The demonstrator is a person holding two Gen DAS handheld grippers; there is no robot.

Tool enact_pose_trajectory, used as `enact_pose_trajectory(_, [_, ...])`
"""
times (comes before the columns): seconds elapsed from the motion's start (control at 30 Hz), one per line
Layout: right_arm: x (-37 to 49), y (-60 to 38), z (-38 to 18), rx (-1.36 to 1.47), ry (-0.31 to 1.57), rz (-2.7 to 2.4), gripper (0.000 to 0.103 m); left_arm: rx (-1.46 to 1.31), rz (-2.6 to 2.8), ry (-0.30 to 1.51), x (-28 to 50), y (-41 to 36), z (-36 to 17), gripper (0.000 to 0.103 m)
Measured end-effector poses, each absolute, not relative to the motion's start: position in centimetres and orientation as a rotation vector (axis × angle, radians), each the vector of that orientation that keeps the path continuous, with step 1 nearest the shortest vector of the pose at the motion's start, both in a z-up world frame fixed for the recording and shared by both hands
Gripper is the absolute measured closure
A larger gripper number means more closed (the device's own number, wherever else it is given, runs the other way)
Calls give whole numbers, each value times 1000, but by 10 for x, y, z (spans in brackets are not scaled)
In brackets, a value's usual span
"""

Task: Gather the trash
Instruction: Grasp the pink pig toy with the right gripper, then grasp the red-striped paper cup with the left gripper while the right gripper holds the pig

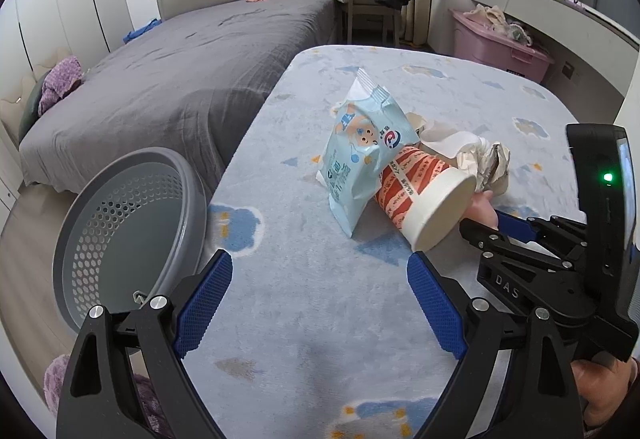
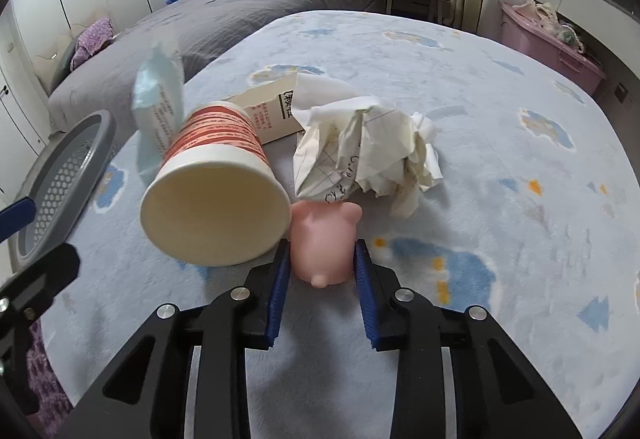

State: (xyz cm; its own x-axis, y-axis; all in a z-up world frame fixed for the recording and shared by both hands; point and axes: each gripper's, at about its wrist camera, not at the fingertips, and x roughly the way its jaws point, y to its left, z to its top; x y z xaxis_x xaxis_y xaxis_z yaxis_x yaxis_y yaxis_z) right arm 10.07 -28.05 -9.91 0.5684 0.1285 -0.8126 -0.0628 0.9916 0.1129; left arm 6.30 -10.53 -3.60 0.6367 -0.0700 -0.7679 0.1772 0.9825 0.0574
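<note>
Pinching the pink pig toy [image 2: 320,251] between both blue pads of the right tongs [image 2: 322,245], low in the centre of the right wrist view, with the toy's long axis running along the fingers and its ears pointing away. Standing spread wide and empty at the bottom of the left wrist view: the left tongs [image 1: 320,263], hovering over the cloud-print blanket [image 1: 304,319]. Lying on its side just left of the toy, mouth toward the camera: a paper cup [image 2: 216,199], red bands of print too small to read. Sitting just beyond the toy, a crumpled paper [image 2: 368,147] with illegible handwriting, and a box flap [image 2: 272,115] with unreadable characters. Leaning against the cup, a wipes pack [image 1: 360,147] showing a cartoon baby and a round logo. Waiting at lower left, nearer the left tongs, a grey basket [image 1: 124,231]. Reading "DAS" on the right tongs' body.
</note>
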Motion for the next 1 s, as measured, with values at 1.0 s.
enact_pose_trajectory(1.0, [50, -372, -93, 313, 919, 15, 72, 136, -207, 890, 81, -179, -50, 12])
